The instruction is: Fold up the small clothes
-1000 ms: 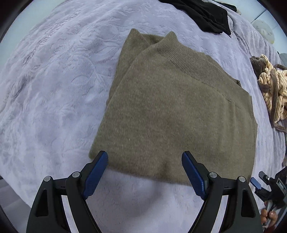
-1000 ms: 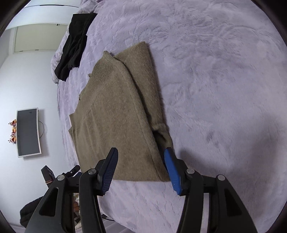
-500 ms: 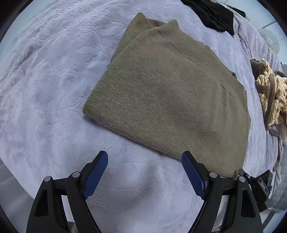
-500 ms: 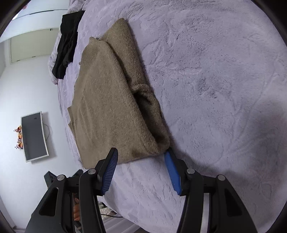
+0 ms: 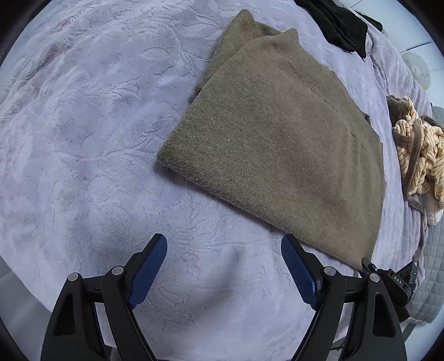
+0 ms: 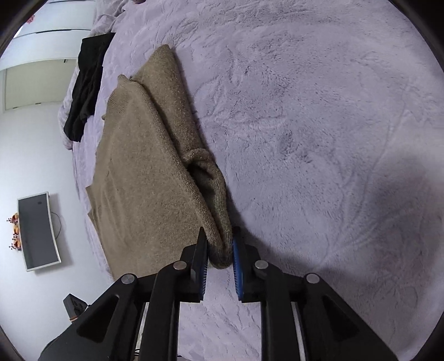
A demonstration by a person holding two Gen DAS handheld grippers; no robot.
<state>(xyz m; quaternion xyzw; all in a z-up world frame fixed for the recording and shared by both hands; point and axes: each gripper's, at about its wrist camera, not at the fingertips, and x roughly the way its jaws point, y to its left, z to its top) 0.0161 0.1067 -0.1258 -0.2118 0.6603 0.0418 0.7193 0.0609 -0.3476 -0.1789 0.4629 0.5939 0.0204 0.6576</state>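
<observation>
An olive-brown knit sweater (image 5: 280, 138) lies partly folded on a lilac plush bedspread (image 5: 97, 138). In the left wrist view my left gripper (image 5: 223, 266) is open and empty, hovering over bare bedspread just short of the sweater's near edge. In the right wrist view my right gripper (image 6: 219, 250) is shut on the sweater's (image 6: 147, 177) near corner, where a rolled sleeve or folded edge ends. The rest of the sweater lies flat beyond it.
A black garment (image 5: 341, 25) lies at the far end of the bed, also in the right wrist view (image 6: 86, 86). A tan striped garment (image 5: 419, 155) is bunched at the right. A wall screen (image 6: 37, 230) hangs beyond the bed edge.
My right gripper closed on the sweater's near corner. My left gripper drew back from the sweater, so its edge now lies beyond the fingers.
</observation>
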